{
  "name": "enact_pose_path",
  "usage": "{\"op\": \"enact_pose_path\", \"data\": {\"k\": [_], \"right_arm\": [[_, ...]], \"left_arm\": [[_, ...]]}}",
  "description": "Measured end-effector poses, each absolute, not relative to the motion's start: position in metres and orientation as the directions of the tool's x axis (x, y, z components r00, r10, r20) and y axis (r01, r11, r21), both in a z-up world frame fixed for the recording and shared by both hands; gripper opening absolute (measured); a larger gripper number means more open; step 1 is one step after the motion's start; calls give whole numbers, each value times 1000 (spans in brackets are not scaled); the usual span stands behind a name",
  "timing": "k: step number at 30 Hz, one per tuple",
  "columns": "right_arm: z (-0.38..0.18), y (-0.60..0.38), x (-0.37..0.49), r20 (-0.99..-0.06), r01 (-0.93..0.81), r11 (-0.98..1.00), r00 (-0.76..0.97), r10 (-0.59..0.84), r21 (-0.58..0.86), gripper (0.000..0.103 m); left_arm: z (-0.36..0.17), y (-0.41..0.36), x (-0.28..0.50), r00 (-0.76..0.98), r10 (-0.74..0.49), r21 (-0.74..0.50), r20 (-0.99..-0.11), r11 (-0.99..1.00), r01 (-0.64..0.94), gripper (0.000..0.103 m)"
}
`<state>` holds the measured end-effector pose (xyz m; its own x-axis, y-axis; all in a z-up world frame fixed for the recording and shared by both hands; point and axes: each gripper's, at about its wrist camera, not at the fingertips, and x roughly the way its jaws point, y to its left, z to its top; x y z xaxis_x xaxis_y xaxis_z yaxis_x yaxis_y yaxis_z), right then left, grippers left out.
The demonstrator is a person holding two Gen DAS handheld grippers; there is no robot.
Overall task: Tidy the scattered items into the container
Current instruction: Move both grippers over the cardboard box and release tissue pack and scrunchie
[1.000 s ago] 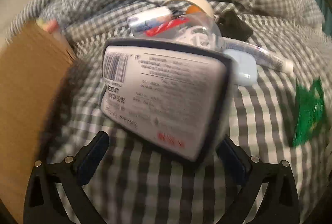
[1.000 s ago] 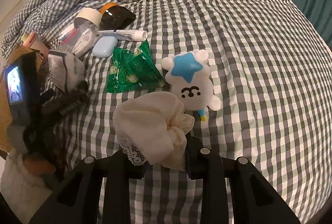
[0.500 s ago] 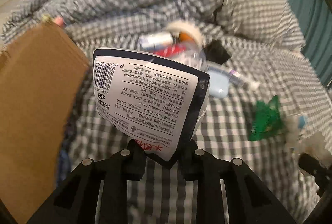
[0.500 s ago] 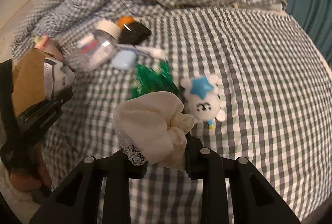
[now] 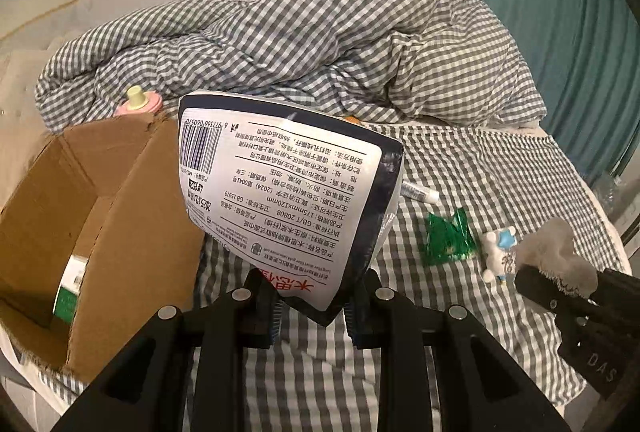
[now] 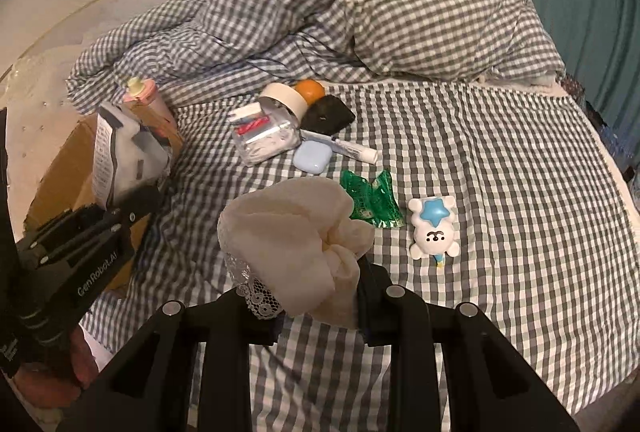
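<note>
My left gripper (image 5: 312,306) is shut on a navy-and-white tissue pack (image 5: 288,195), held upright just right of the open cardboard box (image 5: 100,216). The pack also shows in the right wrist view (image 6: 124,155), beside the box (image 6: 60,171). My right gripper (image 6: 320,308) is shut on a cream lace-trimmed cloth (image 6: 296,244), held above the bed. Loose on the checked bed lie a green wrapper (image 6: 372,199), a white bear toy with a blue star (image 6: 434,228), a blue case (image 6: 312,157), a white tube (image 6: 348,149), a clear jar (image 6: 268,131), a black object (image 6: 328,115) and an orange ball (image 6: 310,89).
A crumpled checked duvet (image 6: 320,11) is heaped at the back of the bed. A pink bottle (image 6: 140,91) stands behind the box. A green-and-white item (image 5: 70,288) lies inside the box. A teal curtain (image 5: 540,11) hangs at the right.
My left gripper closed on the tissue pack, lifted it and carried it towards the box. My right gripper rose with the cloth; the bed items now look farther off.
</note>
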<state>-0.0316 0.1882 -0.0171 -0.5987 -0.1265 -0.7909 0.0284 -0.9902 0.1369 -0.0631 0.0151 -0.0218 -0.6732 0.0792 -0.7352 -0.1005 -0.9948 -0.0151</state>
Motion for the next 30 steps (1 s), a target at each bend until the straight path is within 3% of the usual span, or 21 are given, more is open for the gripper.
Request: {"op": "enact_pose_path", "data": {"k": [11,22,24,25,26,28,30], "right_arm": [[33,105,-39,-728,212,-963,-633,-263,164,26],[48,-48,-106,-711,439,-878,-554,-432,191,27],[42,-70,-120,-704,450,-868,-546,-454,210,35],[40,-76,-125,-700,449,-867,-547,-458,216,60],[36,-87,-136,-705,437,-874,-550,-447,213,93],[32,-99,-147,-713,428,-885,-562,-418,182,99],[33,-104,-150,-713,423,-893,-577,-398,157,99]], "left_arm": [[29,-63,-24,-750,36,-52,-660,-999,-1,25],[10,-173,-29,-698,-98,-71,-709,-975,209,26],[5,-186,-33,-690,-121,-77,-714,-965,249,35],[1,-193,-35,-685,-134,-82,-716,-959,273,56],[0,-198,-36,-684,-147,-82,-715,-953,291,86],[-2,-206,-35,-692,-186,-78,-697,-940,331,103],[-4,-210,-34,-697,-194,-83,-690,-936,342,103]]}}
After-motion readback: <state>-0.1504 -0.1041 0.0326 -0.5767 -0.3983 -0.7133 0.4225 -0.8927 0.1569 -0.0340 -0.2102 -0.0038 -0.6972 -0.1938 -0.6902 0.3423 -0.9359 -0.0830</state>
